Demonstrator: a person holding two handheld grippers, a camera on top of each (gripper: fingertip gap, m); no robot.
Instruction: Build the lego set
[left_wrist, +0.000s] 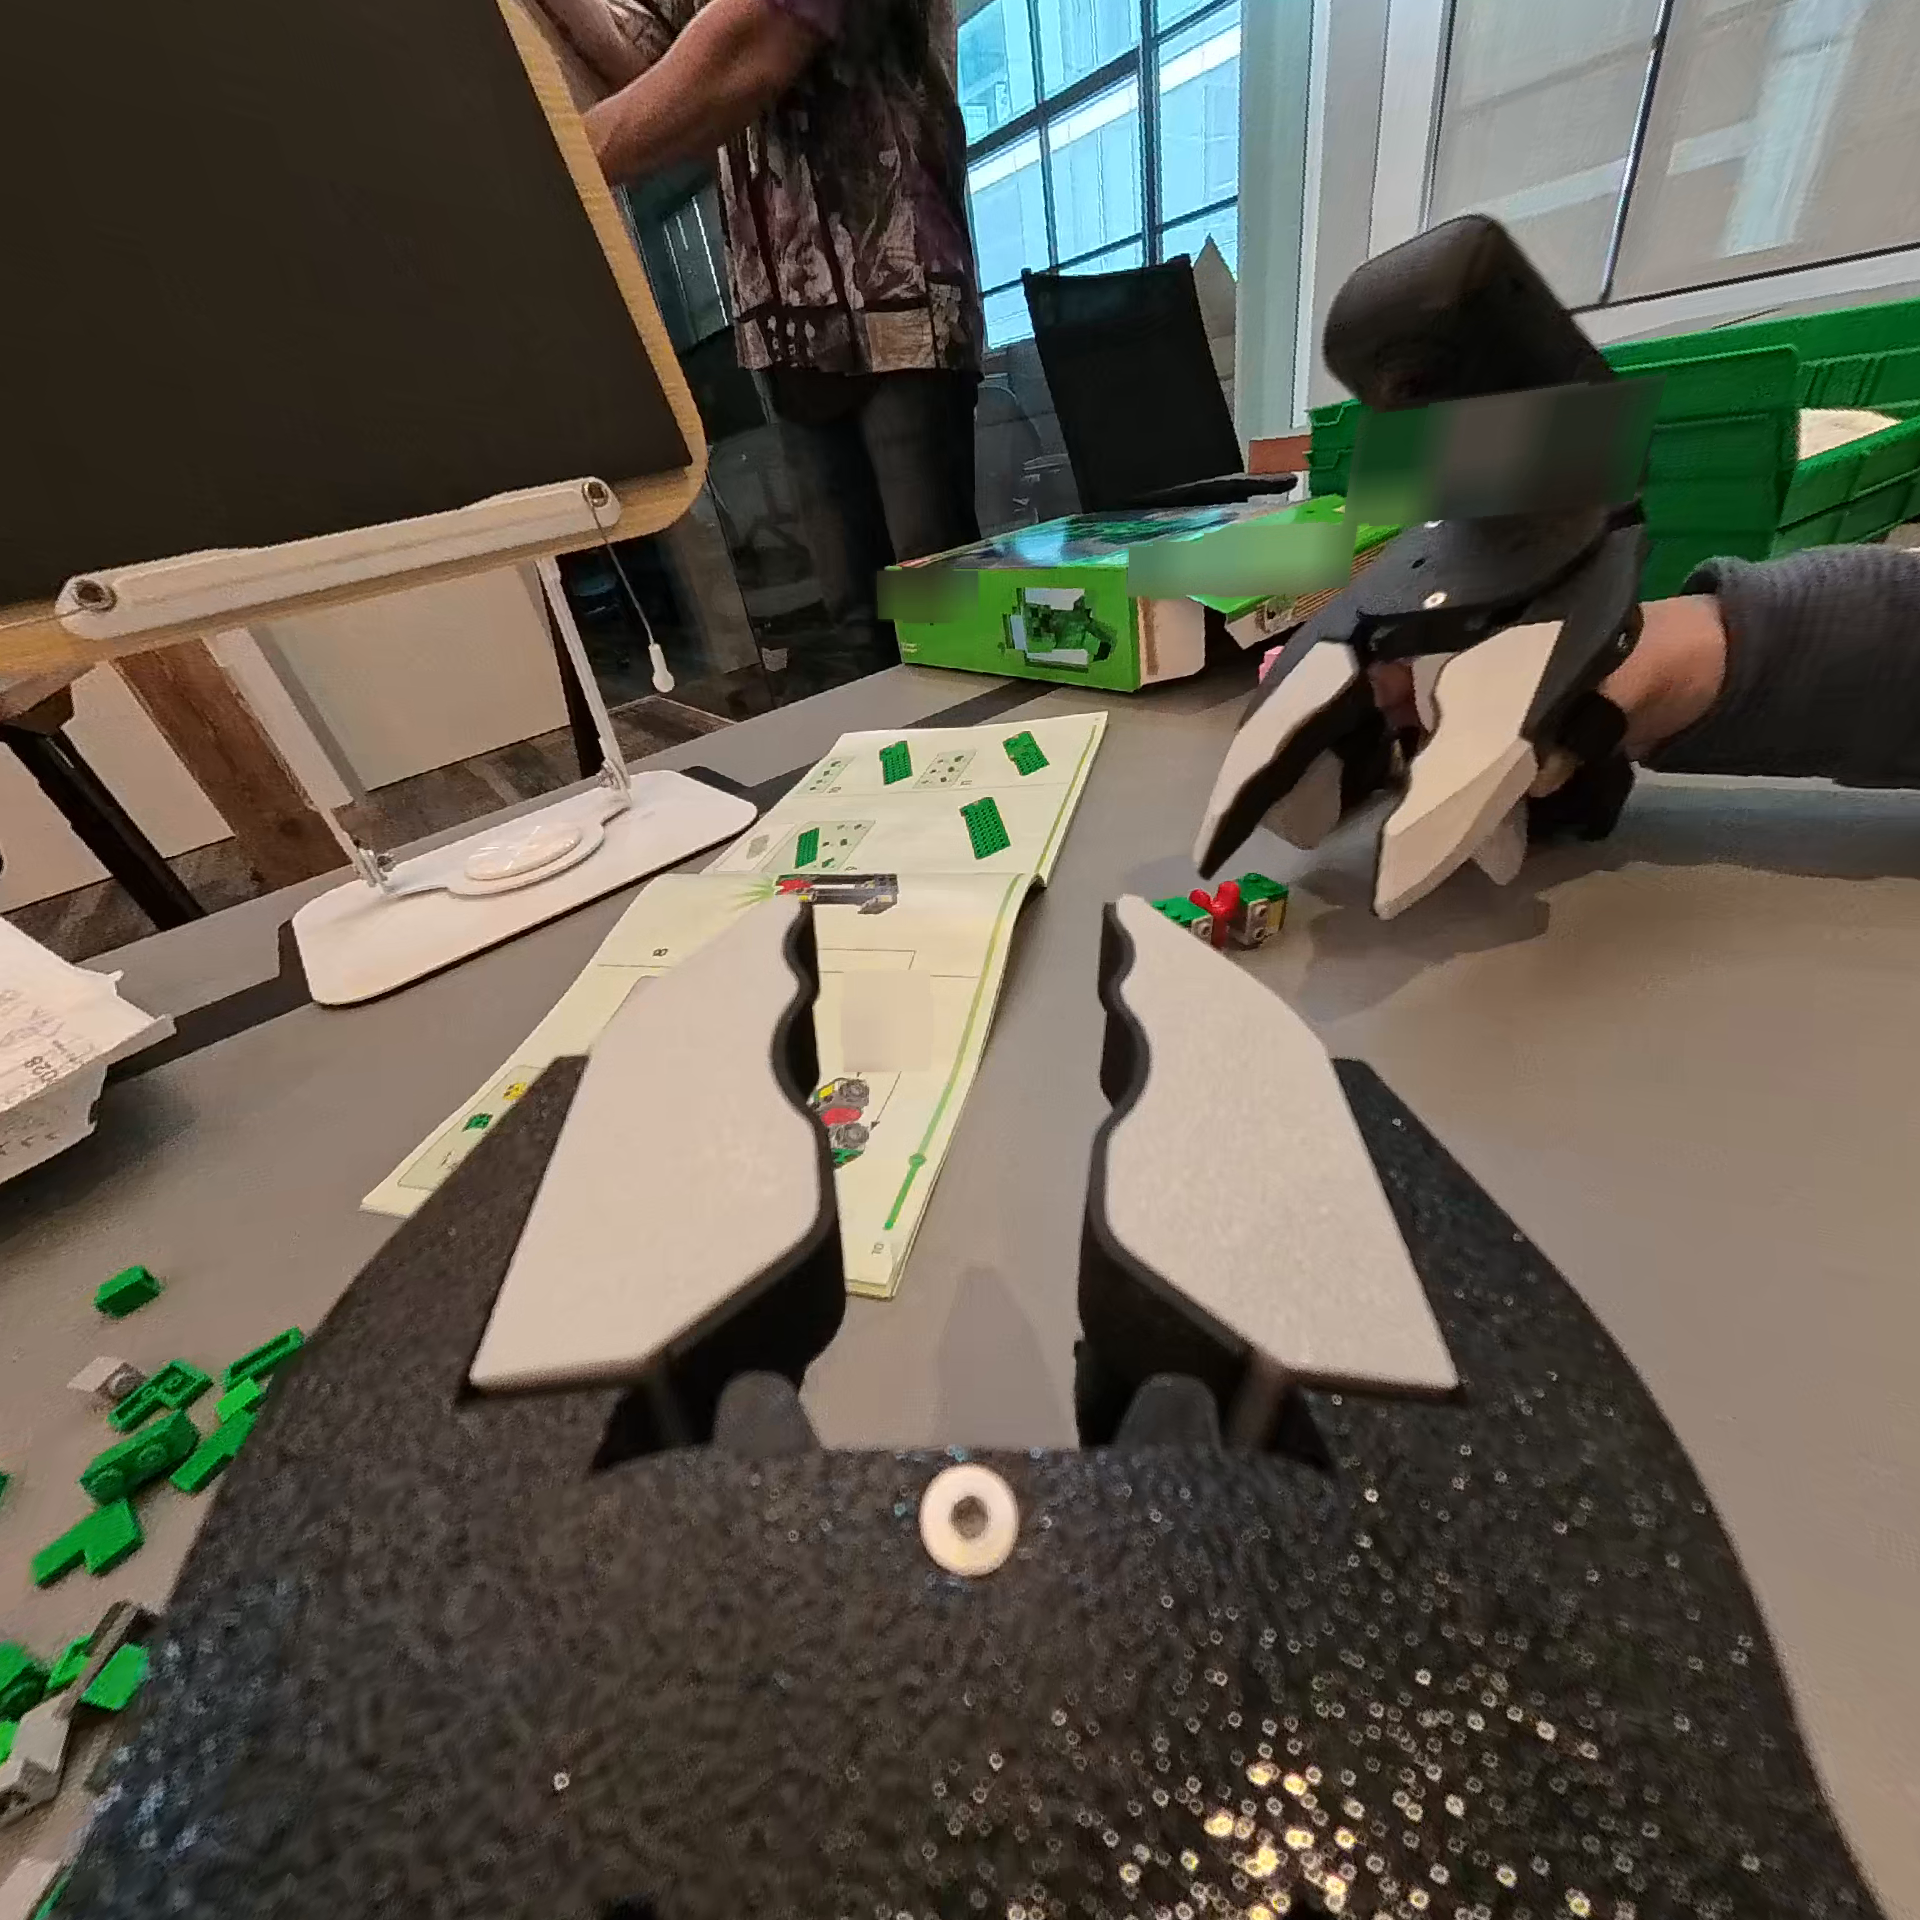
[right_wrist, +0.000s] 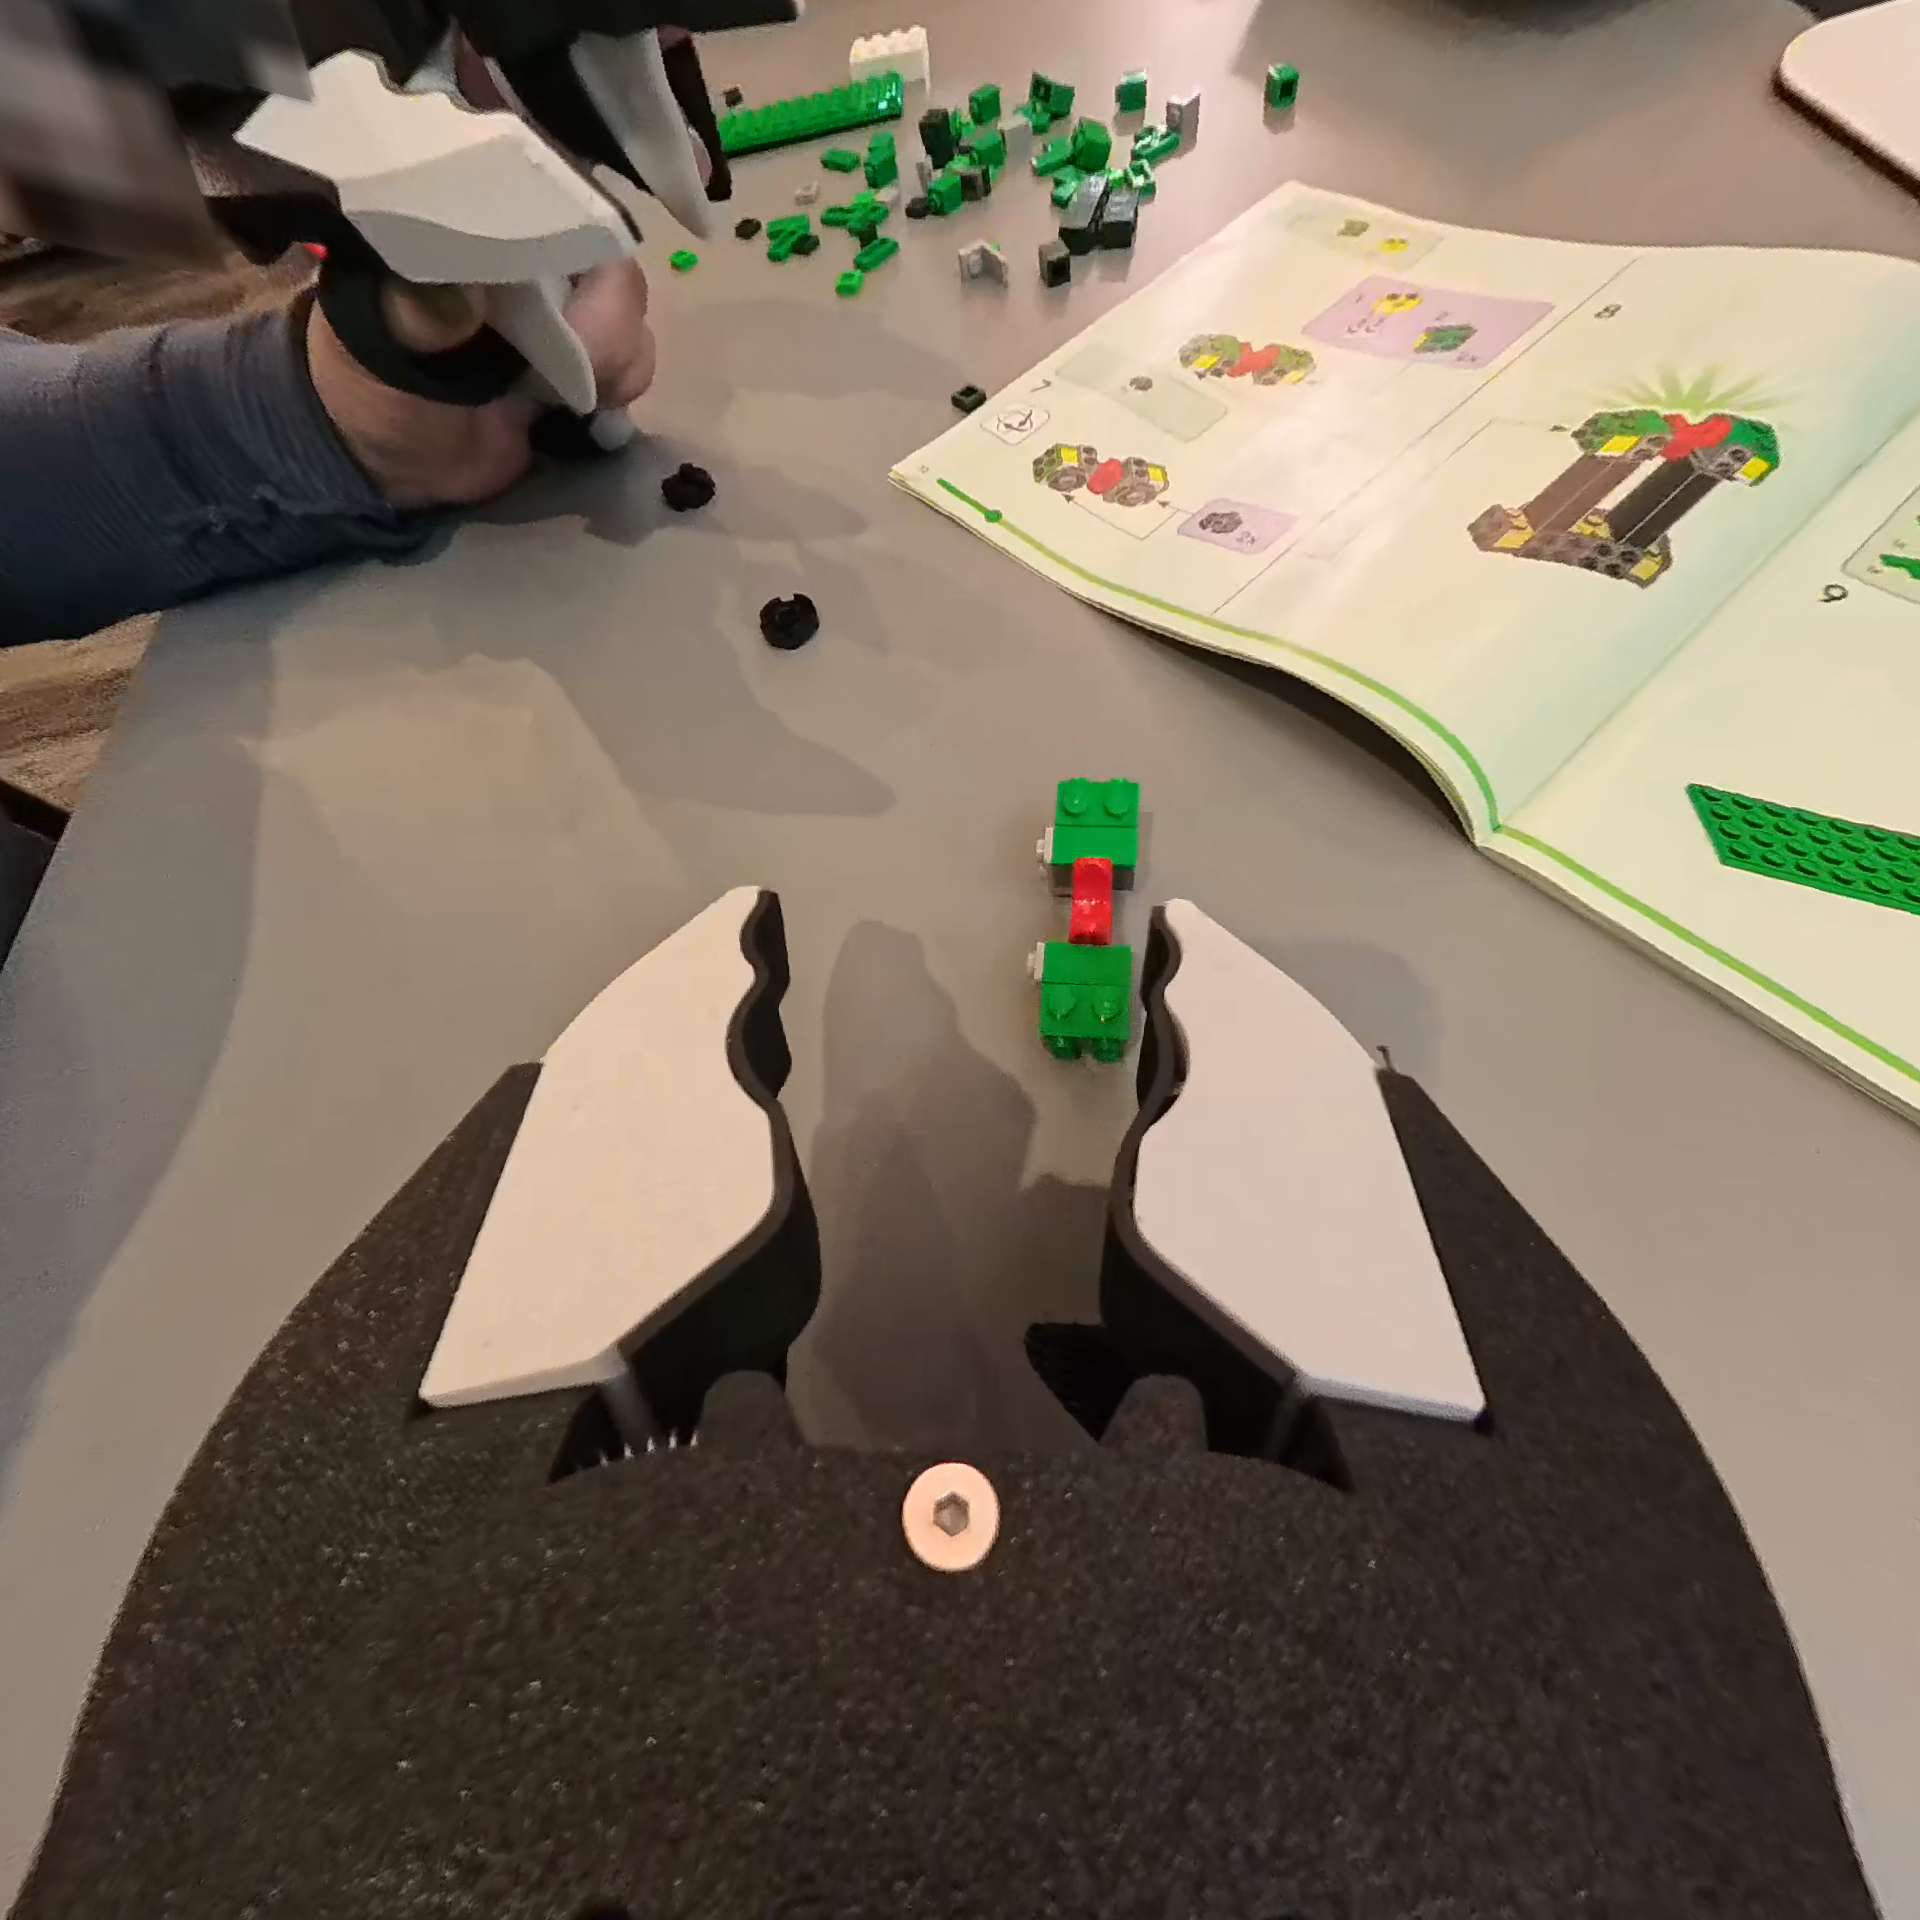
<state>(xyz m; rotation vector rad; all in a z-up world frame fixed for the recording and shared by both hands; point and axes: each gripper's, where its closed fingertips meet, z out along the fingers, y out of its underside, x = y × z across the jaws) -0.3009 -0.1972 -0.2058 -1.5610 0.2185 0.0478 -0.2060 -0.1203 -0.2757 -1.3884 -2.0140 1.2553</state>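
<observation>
A small assembly, two green blocks joined by a red piece, lies on the grey table. My right gripper is open and empty, low over the table, and the assembly sits just inside its right finger. In the left wrist view the assembly lies under the right gripper. My left gripper is open and empty above the open instruction booklet. The right wrist view shows the left gripper at top left, one fingertip down at the table.
Loose green, black and grey bricks lie scattered at the far edge, with black round pieces nearer. The booklet lies to the right. A green set box, green bins, a board on a white stand and a standing person are beyond.
</observation>
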